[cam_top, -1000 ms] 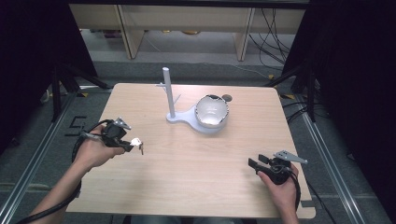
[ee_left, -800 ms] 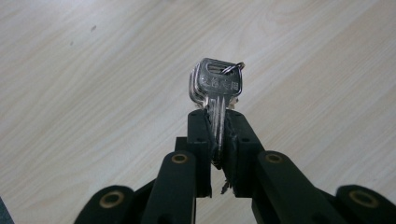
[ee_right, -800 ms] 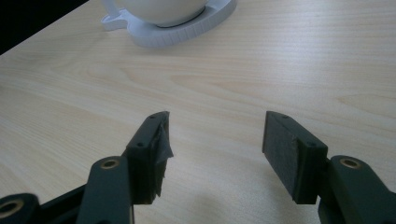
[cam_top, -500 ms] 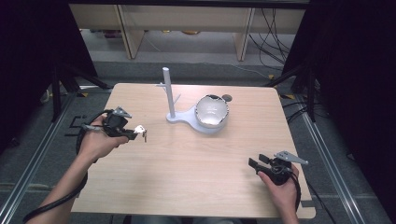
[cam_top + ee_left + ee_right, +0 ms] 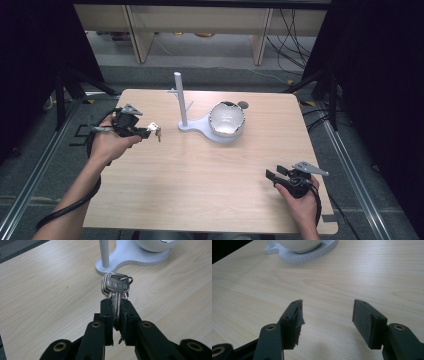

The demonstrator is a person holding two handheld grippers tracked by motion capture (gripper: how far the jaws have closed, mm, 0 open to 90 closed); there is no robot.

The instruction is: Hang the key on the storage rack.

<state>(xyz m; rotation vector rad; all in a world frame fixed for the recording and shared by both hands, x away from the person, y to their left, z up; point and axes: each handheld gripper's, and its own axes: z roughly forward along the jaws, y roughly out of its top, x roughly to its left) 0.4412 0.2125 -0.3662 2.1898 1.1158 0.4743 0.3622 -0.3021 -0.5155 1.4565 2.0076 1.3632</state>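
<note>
Keys (image 5: 115,287), a small silver bunch on a ring, are pinched blade-first in the left gripper (image 5: 116,305), whose black jaws are pressed tight on them, the heads and ring sticking out past the tips. From the high view the left gripper (image 5: 145,132) is held over the desk's left side, near the left edge, with the keys (image 5: 155,130) pointing toward the white stand (image 5: 200,125). That stand sits toward the far edge of the desk (image 5: 200,185), around the middle: a flat base, an upright white post (image 5: 180,97) with small pegs, and a rounded white bowl (image 5: 227,119) on the base just right of the post. Keys and post are near each other but apart. Over by the near right corner, the right gripper (image 5: 274,174) is held low, and in its own view the right gripper (image 5: 327,315) has its jaws spread wide with only bare wood between them.
</note>
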